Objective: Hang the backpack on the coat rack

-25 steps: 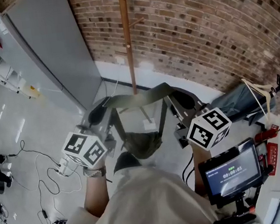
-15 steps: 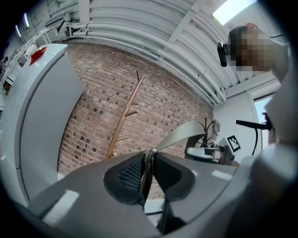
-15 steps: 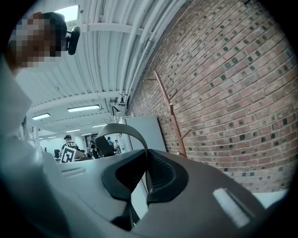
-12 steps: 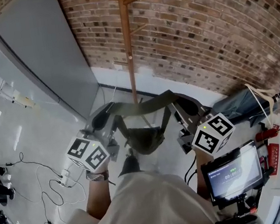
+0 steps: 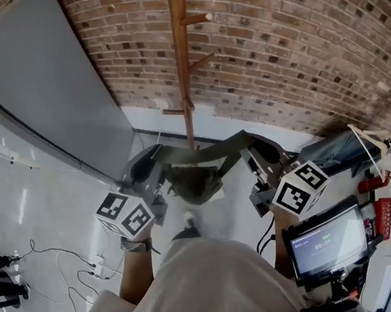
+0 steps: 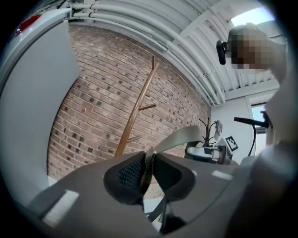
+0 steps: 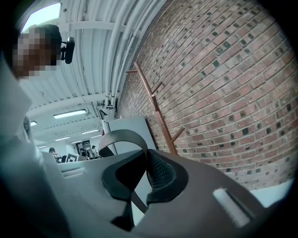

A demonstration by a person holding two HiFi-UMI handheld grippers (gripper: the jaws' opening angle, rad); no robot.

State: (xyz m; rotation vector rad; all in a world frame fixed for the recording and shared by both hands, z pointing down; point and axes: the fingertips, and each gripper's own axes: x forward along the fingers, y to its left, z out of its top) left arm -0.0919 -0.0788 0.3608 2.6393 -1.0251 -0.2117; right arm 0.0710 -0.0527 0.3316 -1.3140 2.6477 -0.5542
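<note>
Fingers (image 6: 129, 173) of the left gripper (image 6: 148, 168) are pressed together on a flat olive strap (image 6: 184, 136), with only the webbing's thickness between them. Fingers (image 7: 161, 174) of the right gripper (image 7: 145, 168) are almost fully together on the same strap (image 7: 122, 135), which loops up and over out of the grip.

From the head view, the left gripper (image 5: 148, 168) and right gripper (image 5: 255, 154) hold the strap (image 5: 202, 150) stretched level between them. The olive backpack (image 5: 193, 185) hangs below it in the air, above the pale floor (image 5: 34, 230).

Each gripper carries a cube printed with black-and-white square markers and no letters. A small screen (image 5: 328, 241) at lower right shows a green dot and a row of digits too blurred to read. Red tags (image 5: 381, 207) beside it carry print too small to make out.

The wooden coat rack (image 5: 183, 60) stands straight ahead, its pole rising just beyond the middle of the strap. Short pegs stick out to the right higher up, and one to the left lower down. A red brick wall (image 5: 295, 46) is close behind it. A grey panel (image 5: 38, 101) closes off the left side, and a blue-grey bag (image 5: 337, 147) lies at the wall's foot on the right. Cables (image 5: 88, 262) trail on the floor to the left. Bare floor lies between the person and the rack's base.
</note>
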